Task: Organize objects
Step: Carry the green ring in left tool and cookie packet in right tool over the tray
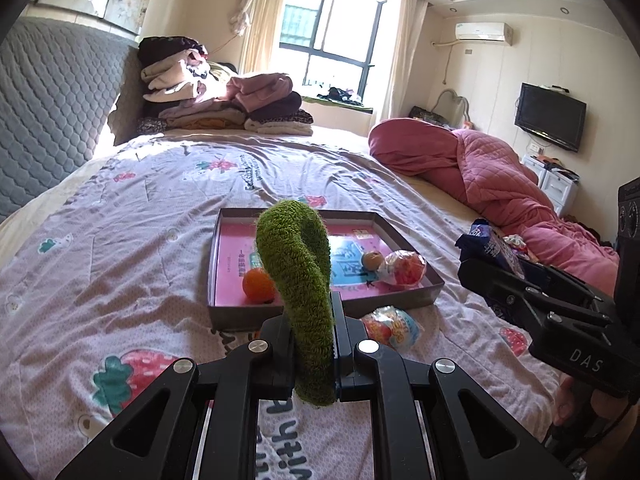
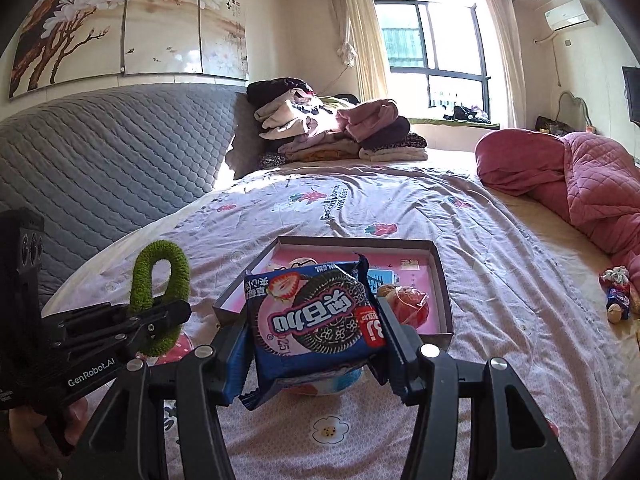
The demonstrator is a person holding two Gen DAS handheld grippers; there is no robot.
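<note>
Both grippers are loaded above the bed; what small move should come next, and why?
Probably carry the right gripper forward over the box and release the cookie pack. The pack is clamped just short of the box, where an orange and wrapped snacks already lie.

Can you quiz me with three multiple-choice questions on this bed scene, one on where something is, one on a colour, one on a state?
1. Where does the orange fruit lie?
A. in the shallow box
B. on the folded clothes
C. on the windowsill

2. What colour is the fuzzy loop?
A. red
B. green
C. white

3. What is the right gripper doing?
A. hanging open and empty
B. closed on a cookie packet
C. closed on the box

Answers: 1 A, the fruit sits in the box's near corner. 2 B, green pile. 3 B, both pads press the packet's sides.
</note>
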